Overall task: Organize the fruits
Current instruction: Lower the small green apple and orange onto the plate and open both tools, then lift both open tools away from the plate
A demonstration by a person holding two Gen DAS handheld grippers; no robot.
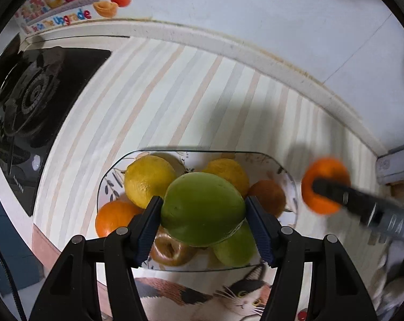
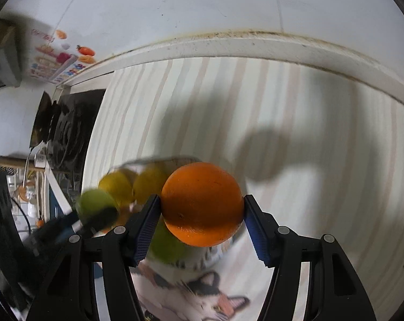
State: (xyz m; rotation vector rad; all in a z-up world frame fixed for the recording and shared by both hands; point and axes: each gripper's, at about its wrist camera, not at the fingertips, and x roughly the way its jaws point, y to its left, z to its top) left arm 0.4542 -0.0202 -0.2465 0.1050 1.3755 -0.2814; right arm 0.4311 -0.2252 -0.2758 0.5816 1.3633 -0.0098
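My left gripper [image 1: 203,211] is shut on a green fruit [image 1: 202,208] and holds it above a glass plate [image 1: 290,187]. On the plate lie a yellow lemon [image 1: 147,179], another yellow fruit [image 1: 228,172], an orange [image 1: 112,218], a brown fruit [image 1: 269,195], a brownish apple [image 1: 170,250] and a second green fruit [image 1: 235,248]. My right gripper [image 2: 202,211] is shut on an orange [image 2: 202,203] to the right of the plate, above the cloth. It also shows, blurred, in the left wrist view [image 1: 325,186]. The left gripper with its green fruit [image 2: 95,204] shows blurred in the right wrist view.
The plate rests on a striped cloth [image 1: 175,93] with a cat picture [image 1: 242,294] at its near edge. A black gas hob [image 1: 33,101] lies to the left. A white wall ledge [image 1: 228,50] runs along the back. A grey object [image 1: 394,165] stands at the right.
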